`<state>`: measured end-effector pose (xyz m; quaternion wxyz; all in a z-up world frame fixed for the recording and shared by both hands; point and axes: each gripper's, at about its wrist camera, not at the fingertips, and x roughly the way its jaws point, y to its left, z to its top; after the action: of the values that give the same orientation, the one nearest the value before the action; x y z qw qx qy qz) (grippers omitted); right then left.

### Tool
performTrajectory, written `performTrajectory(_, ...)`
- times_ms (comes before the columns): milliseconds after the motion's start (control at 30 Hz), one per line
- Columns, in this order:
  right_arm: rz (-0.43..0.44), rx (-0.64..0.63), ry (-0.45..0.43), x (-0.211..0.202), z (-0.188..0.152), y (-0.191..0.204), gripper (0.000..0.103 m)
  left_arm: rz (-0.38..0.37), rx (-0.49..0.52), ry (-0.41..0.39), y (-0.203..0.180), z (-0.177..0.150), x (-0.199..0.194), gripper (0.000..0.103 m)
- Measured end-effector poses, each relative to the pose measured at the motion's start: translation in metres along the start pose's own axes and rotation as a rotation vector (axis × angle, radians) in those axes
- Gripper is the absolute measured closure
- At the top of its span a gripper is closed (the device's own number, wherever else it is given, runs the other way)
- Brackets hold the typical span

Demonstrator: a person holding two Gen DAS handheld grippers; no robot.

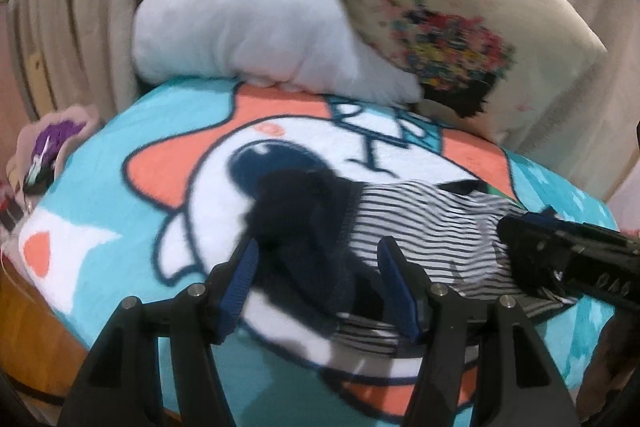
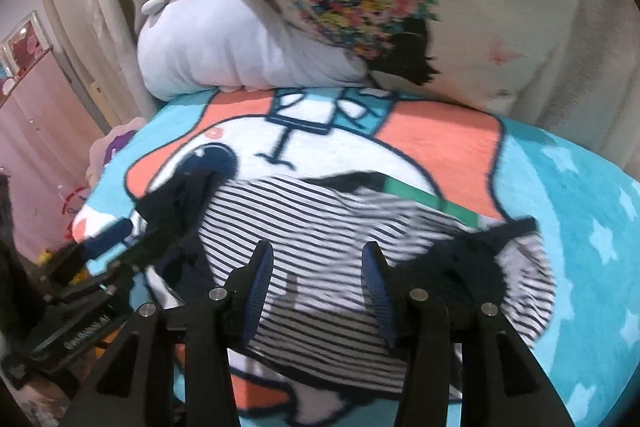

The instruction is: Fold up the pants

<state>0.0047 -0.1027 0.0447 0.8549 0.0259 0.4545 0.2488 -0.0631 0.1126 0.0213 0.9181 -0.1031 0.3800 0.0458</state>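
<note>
Striped pants crumpled on blanket, left gripper jaws apart over dark waistband, right gripper jaws apart, empty.

Black gripper; blue ribbed pads — seemingly rubber.

The left gripper stands near, jaws apart, with blue pads. Between the jaws lies the dark navy part of the striped pants; contact between pads and cloth cannot be determined. The pants rest on a turquoise cartoon blanket. At right, the right gripper reaches in over the striped cloth. Far behind lie a white plush toy and a beige floral pillow. The frame is blurred.
</note>
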Motion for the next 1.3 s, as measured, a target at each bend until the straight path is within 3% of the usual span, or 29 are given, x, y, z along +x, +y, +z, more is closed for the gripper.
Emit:
performTrajectory(67, 0.045, -0.02, 0.027, 0.011, 0.015, 0.017, 0.04, 0.019, -0.05, 0.009, 0.02, -0.001, 0.004, 0.042)
performTrajectory(267, 0.103, -0.111, 0.155, 0.067, 0.05, 0.078, 0.034, 0.03, -0.216, 0.05, 0.083, -0.012, 0.013, 0.042)
performTrajectory(433, 0.05, -0.163, 0.245, 0.115, 0.061, 0.119, 0.034, 0.003, -0.267, 0.033, 0.101, -0.019, 0.01, 0.042)
performTrajectory(700, -0.119, -0.286, 0.35, 0.16, 0.053, 0.158, 0.02, -0.084, -0.259, 0.001, 0.096, -0.024, 0.01, 0.036)
performTrajectory(800, -0.122, -0.311, 0.348, 0.159, 0.053, 0.16, 0.03, -0.127, -0.239, -0.005, 0.088, -0.026, 0.009, 0.032)
performTrajectory(833, -0.139, -0.315, 0.338, 0.156, 0.053, 0.158, 0.046, -0.142, -0.232, -0.005, 0.085, -0.027, 0.009, 0.03)
performTrajectory(867, -0.137, -0.313, 0.332, 0.153, 0.053, 0.154, 0.054, -0.165, -0.221, -0.009, 0.081, -0.027, 0.008, 0.026)
performTrajectory(933, -0.099, -0.281, 0.326, 0.147, 0.055, 0.145, 0.061, -0.198, -0.192, -0.018, 0.068, -0.027, 0.007, 0.022)
performTrajectory(1033, -0.035, -0.227, 0.307, 0.136, 0.059, 0.133, 0.064, -0.205, -0.114, -0.026, 0.041, -0.026, 0.01, 0.02)
performTrajectory(1067, -0.023, -0.22, 0.3, 0.132, 0.06, 0.132, 0.064, -0.189, -0.089, -0.016, 0.033, -0.025, 0.013, 0.022)
performTrajectory(1133, 0.007, -0.197, 0.282, 0.121, 0.061, 0.125, 0.064, -0.201, -0.06, 0.026, 0.019, -0.023, 0.022, 0.063)
performTrajectory(1167, 0.026, -0.183, 0.269, 0.113, 0.061, 0.12, 0.064, -0.214, -0.055, 0.062, 0.013, -0.021, 0.027, 0.09)
performTrajectory(1300, 0.064, -0.144, 0.204, 0.079, 0.063, 0.098, 0.065, -0.245, -0.071, 0.064, 0.0, -0.013, 0.022, 0.092)
